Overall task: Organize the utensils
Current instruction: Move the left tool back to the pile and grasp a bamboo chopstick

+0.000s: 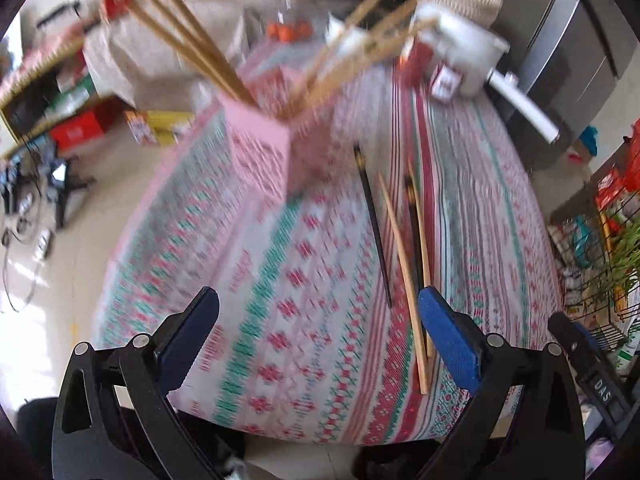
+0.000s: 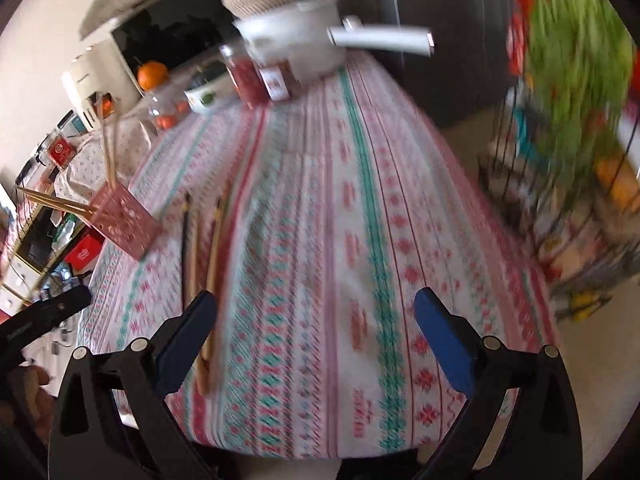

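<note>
Both tongs stood wide apart over the bench (image 1: 500, 216) with nothing between their blue pads. The left tongs (image 1: 320, 332) hung above the patterned cloth, just left of four loose chopsticks (image 1: 404, 264), two dark and two pale, lying side by side on the cloth; the near end of one pale stick lay just beside the right pad. A pink holder (image 1: 260, 148) stood beyond them with more pale sticks fanning out of it. The right tongs (image 2: 316, 332) hung over bare cloth, the loose chopsticks by their left pad. A white pot (image 2: 296, 40) and jars (image 2: 260, 76) stood at the far end
</note>
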Demonstrator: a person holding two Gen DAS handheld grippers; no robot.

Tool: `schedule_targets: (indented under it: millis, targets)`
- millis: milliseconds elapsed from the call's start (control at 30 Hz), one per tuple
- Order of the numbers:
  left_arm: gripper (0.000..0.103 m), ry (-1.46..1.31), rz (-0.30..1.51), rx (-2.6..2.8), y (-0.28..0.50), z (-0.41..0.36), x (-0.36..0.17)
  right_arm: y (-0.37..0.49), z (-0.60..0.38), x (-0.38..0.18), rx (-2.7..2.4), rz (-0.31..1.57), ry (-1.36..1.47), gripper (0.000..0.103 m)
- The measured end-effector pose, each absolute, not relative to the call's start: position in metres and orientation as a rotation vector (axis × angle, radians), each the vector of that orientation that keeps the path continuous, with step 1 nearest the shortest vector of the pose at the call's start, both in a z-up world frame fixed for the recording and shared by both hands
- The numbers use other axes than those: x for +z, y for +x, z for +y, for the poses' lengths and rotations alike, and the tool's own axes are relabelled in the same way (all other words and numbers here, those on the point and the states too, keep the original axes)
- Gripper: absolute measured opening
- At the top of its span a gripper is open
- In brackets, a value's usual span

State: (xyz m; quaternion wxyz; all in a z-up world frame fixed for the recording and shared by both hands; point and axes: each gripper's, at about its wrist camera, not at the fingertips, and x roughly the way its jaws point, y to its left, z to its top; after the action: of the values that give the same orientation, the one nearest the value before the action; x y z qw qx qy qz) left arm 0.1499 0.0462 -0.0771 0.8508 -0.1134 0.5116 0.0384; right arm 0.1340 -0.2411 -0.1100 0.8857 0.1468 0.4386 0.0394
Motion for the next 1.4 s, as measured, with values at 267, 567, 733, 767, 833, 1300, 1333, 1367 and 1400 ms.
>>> schedule_targets:
  millis: [267,567,733,767,833,1300,1333,1367,1400]
  targets:
    - [0.065,-0.251,1.138,-0.010,0.180,0.000,-0.106,0.133,-0.265,-0.127,0.207,0.998,0.579,0.096]
    - [0.021,-0.225,1.137,0.019,0.244,-0.031,-0.117,0.127,-0.276,-0.127,0.315,0.997,0.704,0.096]
    - [0.019,-0.225,1.159,0.059,0.271,-0.030,-0.128,0.125,-0.286,-0.132,0.372,1.009,0.796,0.096]
    - [0.019,-0.219,1.160,0.069,0.273,-0.030,-0.130,0.125,-0.288,-0.133,0.380,1.012,0.810,0.096]
    - [0.019,-0.193,1.161,0.100,0.279,-0.029,-0.136,0.125,-0.290,-0.134,0.409,1.016,0.843,0.096]
    - [0.004,-0.089,1.173,0.138,0.305,-0.029,-0.157,0.127,-0.305,-0.137,0.398,1.004,0.894,0.096]
    - [0.004,-0.074,1.167,0.130,0.304,-0.030,-0.157,0.127,-0.306,-0.138,0.374,1.004,0.890,0.096]
    - [0.004,-0.059,1.153,0.117,0.300,-0.032,-0.157,0.128,-0.307,-0.139,0.353,1.006,0.885,0.096]
    - [0.004,-0.064,1.140,0.102,0.294,-0.031,-0.156,0.130,-0.306,-0.140,0.319,1.017,0.870,0.096]
